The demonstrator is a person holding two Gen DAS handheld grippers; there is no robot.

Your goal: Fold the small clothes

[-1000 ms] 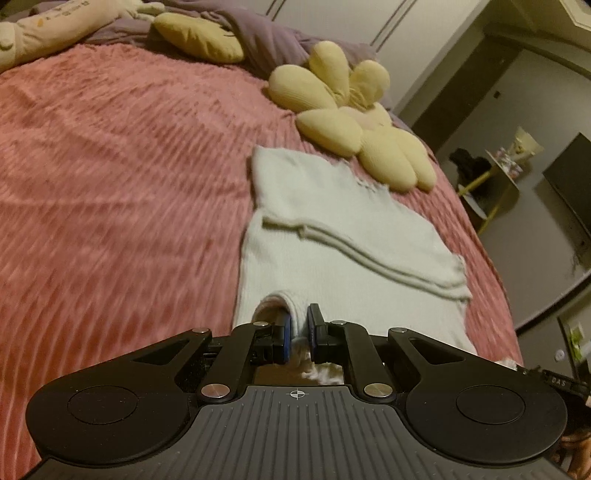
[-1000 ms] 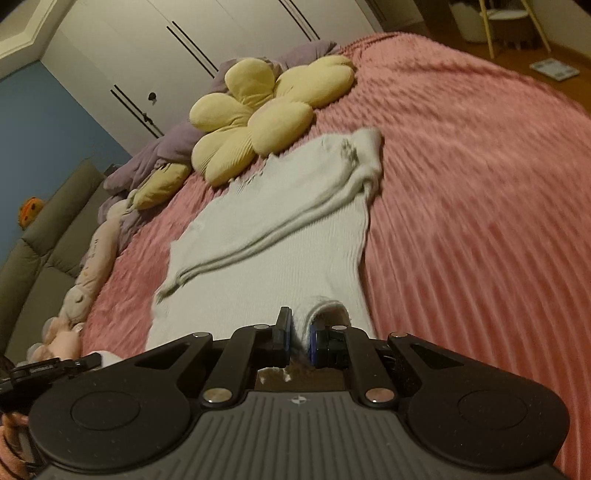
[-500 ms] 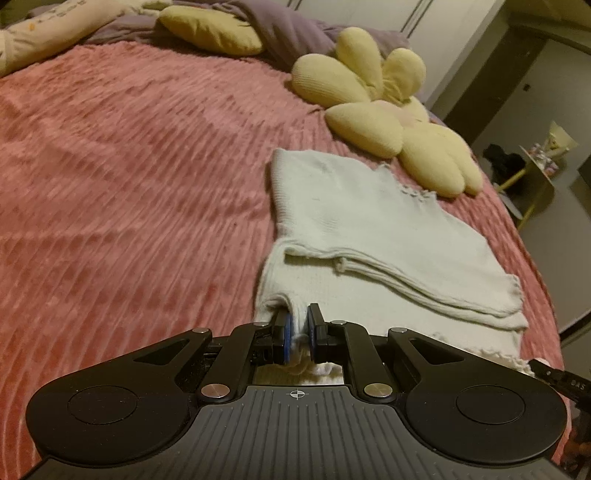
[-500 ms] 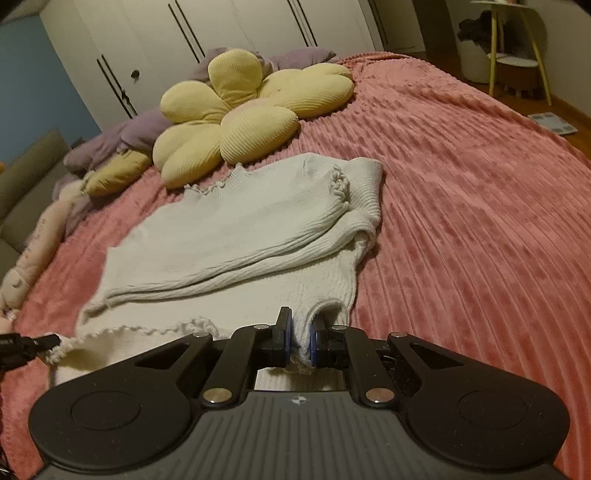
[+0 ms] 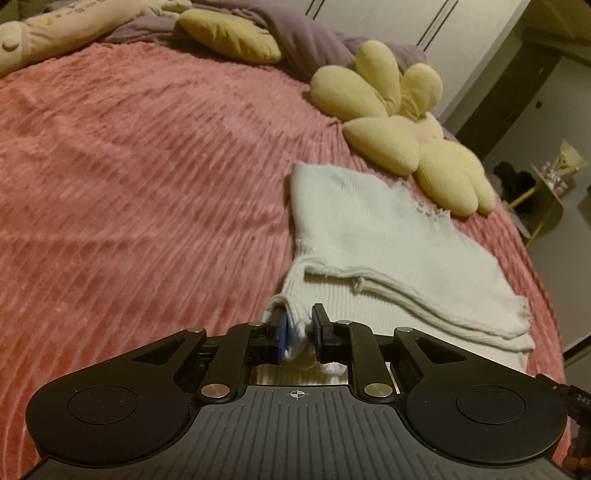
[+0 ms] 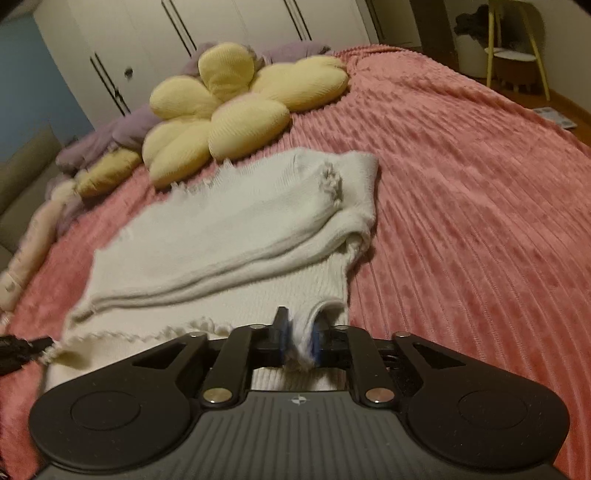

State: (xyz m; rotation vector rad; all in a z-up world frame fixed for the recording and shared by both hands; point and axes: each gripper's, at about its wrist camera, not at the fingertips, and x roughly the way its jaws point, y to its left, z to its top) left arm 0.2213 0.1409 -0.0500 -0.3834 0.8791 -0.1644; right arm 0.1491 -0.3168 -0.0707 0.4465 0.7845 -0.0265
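Garment: a small white knit top (image 5: pixel 388 236) lay flat on the pink ribbed bedspread (image 5: pixel 129 177), already doubled over, with stacked edges running across its middle.
Long axis: the folded piece ran left to right across the bed, its folded near edge facing the two grippers and its far edge close to the yellow flower cushion (image 6: pixel 229 107).
Near left corner: this corner (image 5: pixel 291 325) sat between the fingers of the left gripper (image 5: pixel 299 336), a little tuft of knit showing in the gap.
Near right corner: this corner (image 6: pixel 317 314) sat between the fingers of the right gripper (image 6: pixel 299 341), curled up over the right-hand finger.
Fingers, left: parting, the cloth there loose between them rather than pinched (a gap showed on either side of the tuft).
Fingers, right: parting too, with the knit draped against the right pad, apparently no longer clamped.
Which hand is nearer: neither; each gripper stood at its own end of the same near edge, so the release looked even on both sides.
Deciding relation: the garment lay ahead of and just under both pairs of fingers, so pulling back toward the near side would probably free them without dragging the fold.
Risk: a snagged loop of knit could tug a corner out of line.
Surroundings: purple bedding (image 5: pixel 295 33) lay at the far end of the bed, with pale wardrobe doors (image 6: pixel 221 26) behind it.
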